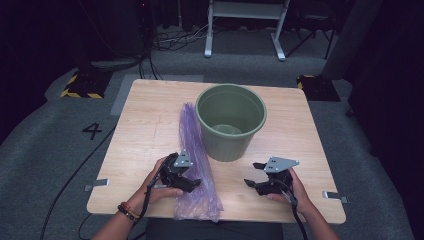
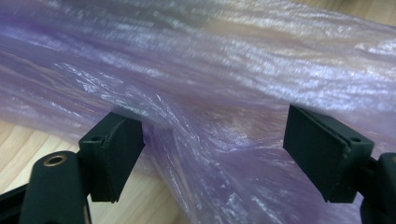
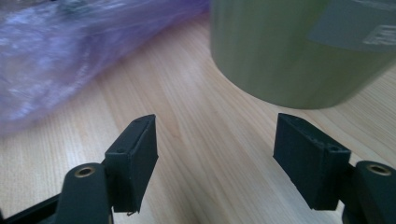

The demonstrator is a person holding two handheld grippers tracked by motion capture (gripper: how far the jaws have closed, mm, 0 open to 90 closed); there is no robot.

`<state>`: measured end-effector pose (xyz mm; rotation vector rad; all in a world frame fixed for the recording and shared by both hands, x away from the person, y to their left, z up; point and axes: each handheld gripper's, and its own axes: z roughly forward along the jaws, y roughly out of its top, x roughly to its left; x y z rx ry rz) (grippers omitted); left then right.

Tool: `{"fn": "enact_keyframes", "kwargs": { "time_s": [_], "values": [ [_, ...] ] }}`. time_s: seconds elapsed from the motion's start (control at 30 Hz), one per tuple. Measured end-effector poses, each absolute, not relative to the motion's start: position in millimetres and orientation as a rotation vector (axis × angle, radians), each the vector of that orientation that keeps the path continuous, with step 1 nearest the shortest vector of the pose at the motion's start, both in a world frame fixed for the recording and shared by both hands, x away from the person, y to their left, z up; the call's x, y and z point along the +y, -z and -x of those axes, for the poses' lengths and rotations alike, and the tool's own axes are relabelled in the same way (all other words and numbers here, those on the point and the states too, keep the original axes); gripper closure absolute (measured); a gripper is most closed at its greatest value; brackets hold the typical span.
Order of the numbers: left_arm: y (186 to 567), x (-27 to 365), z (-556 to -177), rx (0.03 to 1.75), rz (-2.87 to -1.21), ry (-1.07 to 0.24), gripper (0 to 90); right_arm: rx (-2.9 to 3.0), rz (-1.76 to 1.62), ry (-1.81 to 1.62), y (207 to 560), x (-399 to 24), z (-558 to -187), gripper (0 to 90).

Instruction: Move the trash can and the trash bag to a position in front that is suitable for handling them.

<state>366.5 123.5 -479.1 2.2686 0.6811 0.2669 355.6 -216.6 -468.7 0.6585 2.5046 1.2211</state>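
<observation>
Blurring hides purple bag [image 2: 224, 70] detail; both jaws released, bin [image 3: 289, 46] cut off.

My black left gripper [image 1: 192, 182] sat over a see-through purple bag [image 1: 195, 150], next to a dull green bin [image 1: 230, 121] on the pale woodgrain table [image 1: 145, 135].

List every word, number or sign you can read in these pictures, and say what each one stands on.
"4": a dark numeral on the grey floor, left of the table.
Pale label on the green bin: lettering too blurred to read in the right gripper view.
Purple plastic bag: no print visible.
</observation>
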Motion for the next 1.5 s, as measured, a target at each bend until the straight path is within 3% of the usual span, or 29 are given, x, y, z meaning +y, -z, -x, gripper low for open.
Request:
{"fn": "enact_keyframes", "kwargs": {
  "time_s": [0.5,0.63,0.9,1.23,1.5],
  "values": [
    [485,63,-377,0.679,-2.276,-0.338,18.5,2.525,-0.646,-1.239,468,-215,-351,30.3],
    [488,47,-378,0.754,-2.307,-0.424,17.5,2.544,-0.641,-1.304,466,-217,-348,33.4],
    [489,50,-380,0.762,-2.273,-0.409,18.5,2.663,-0.589,-1.239,479,-204,-347,47.8],
    [484,60,-375,0.739,-2.256,-0.403,16.4,2.704,-0.565,-1.118,493,-197,-349,81.1],
    [469,100,-365,0.722,-2.211,-0.423,16.1,2.638,-0.643,-1.056,491,-228,-362,87.7]
  ]
}}
